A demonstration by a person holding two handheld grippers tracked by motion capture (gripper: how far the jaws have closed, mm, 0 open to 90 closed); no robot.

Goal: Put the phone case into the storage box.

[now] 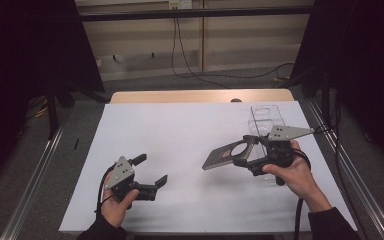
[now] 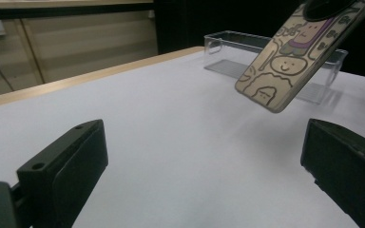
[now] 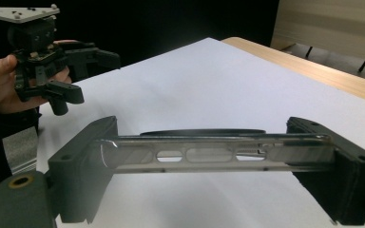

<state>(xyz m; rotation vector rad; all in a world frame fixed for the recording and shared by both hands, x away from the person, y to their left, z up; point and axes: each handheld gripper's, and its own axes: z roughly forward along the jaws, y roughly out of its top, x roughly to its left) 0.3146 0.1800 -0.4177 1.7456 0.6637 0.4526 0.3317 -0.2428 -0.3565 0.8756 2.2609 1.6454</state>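
A phone [image 1: 224, 155] in a cartoon-print case [image 2: 299, 52] hangs tilted above the white table sheet [image 1: 180, 130]. My right gripper [image 1: 245, 151] is shut on it, the jaws pressing on its two long edges; in the right gripper view its thin side [image 3: 209, 154] spans from jaw to jaw. Near the front left, my left gripper [image 1: 151, 169] is open and empty, held just above the sheet. Its black jaws [image 2: 204, 171] stand wide apart and point toward the phone. It also appears far left in the right gripper view [image 3: 88, 76].
A clear plastic tray [image 1: 266, 119] lies on the sheet at the back right, behind the phone [image 2: 228, 52]. The table's wooden rim [image 1: 200, 95] runs along the far edge. Metal rails flank the table, and cables lie on the floor beyond.
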